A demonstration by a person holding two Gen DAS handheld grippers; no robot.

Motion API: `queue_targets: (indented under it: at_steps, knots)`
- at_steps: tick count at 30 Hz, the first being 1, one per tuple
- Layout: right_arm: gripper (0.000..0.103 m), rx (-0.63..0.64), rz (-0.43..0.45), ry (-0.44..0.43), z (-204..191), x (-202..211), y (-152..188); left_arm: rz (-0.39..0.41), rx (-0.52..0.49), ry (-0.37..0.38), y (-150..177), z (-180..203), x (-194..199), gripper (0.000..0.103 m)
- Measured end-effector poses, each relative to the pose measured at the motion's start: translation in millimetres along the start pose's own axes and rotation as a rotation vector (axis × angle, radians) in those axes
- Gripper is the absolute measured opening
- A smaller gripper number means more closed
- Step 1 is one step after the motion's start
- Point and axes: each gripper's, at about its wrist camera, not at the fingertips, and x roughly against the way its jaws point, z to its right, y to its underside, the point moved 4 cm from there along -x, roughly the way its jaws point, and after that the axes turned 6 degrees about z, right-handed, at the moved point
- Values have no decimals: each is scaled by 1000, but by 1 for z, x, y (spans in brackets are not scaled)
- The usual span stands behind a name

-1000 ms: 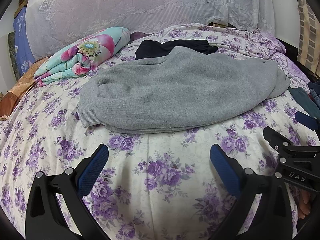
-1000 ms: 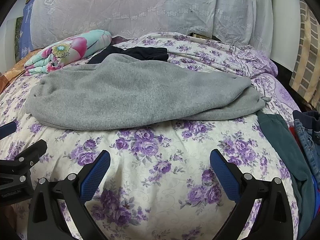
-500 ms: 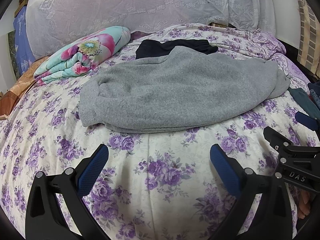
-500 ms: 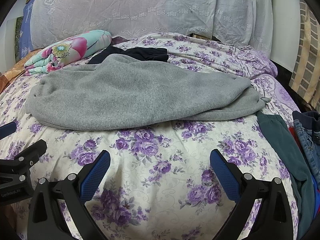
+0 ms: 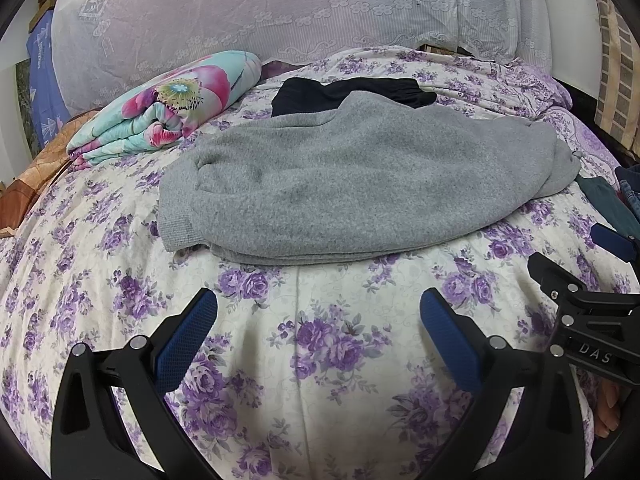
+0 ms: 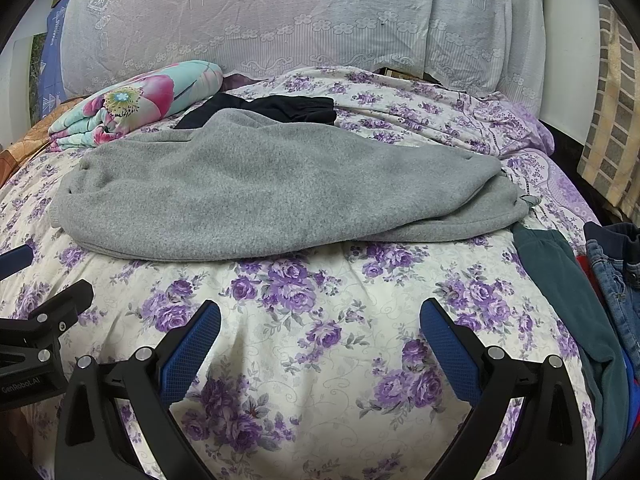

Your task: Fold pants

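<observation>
1. A bed with a cream bedspread [image 5: 320, 332] printed in purple roses is filling both of your wrist views, and a pale lace-patterned cover [image 6: 256, 12] is draping across the head of the bed behind it.
2. The grey fleece pants [image 5: 360, 184] are lying flat across the middle of the bed, folded lengthwise with one leg stacked on the other; the cuff end is pointing to your left and the waist end to your right.
3. A rolled floral quilt [image 5: 168, 108] in teal and pink is sitting at the far left, near the pants' cuff end, and a black garment [image 6: 280, 110] is peeking out from behind the pants.
4. A dark green garment [image 6: 568, 280] and blue jeans [image 6: 616, 268] are lying at the right edge of the bed, just beside the waist end.
5. Your left gripper [image 5: 318, 332] is hovering over bare bedspread with its jaws spread wide and holding nothing; the pants' near edge is lying just beyond its blue pads [image 5: 186, 342], not between them.
6. Your right gripper [image 6: 320, 340] is also standing wide apart and empty, beside the left one, with the pants ahead of its fingertips and untouched.
</observation>
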Motion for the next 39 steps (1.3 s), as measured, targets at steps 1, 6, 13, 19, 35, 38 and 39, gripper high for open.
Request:
queue_targets:
  at_steps: [1, 6, 13, 19, 35, 38, 39]
  knots:
    - [100, 0, 0, 0, 0, 0, 0, 0, 0, 0, 0, 0, 0, 99]
    - [100, 0, 0, 0, 0, 0, 0, -1, 1, 1, 0, 0, 0, 99]
    - [100, 0, 0, 0, 0, 0, 0, -2, 1, 1, 0, -1, 0, 99]
    - [100, 0, 0, 1, 0, 0, 0, -3, 2, 2, 0, 0, 0, 99]
    - [100, -34, -132, 32, 16, -25, 15, -211, 61, 82, 19, -6, -31, 99]
    - [100, -97, -210, -30, 26, -37, 25, -235, 108, 121, 26, -12, -35, 99]
    - [100, -119, -210, -53, 30, -36, 27, -222, 94, 120, 29, -11, -34, 99]
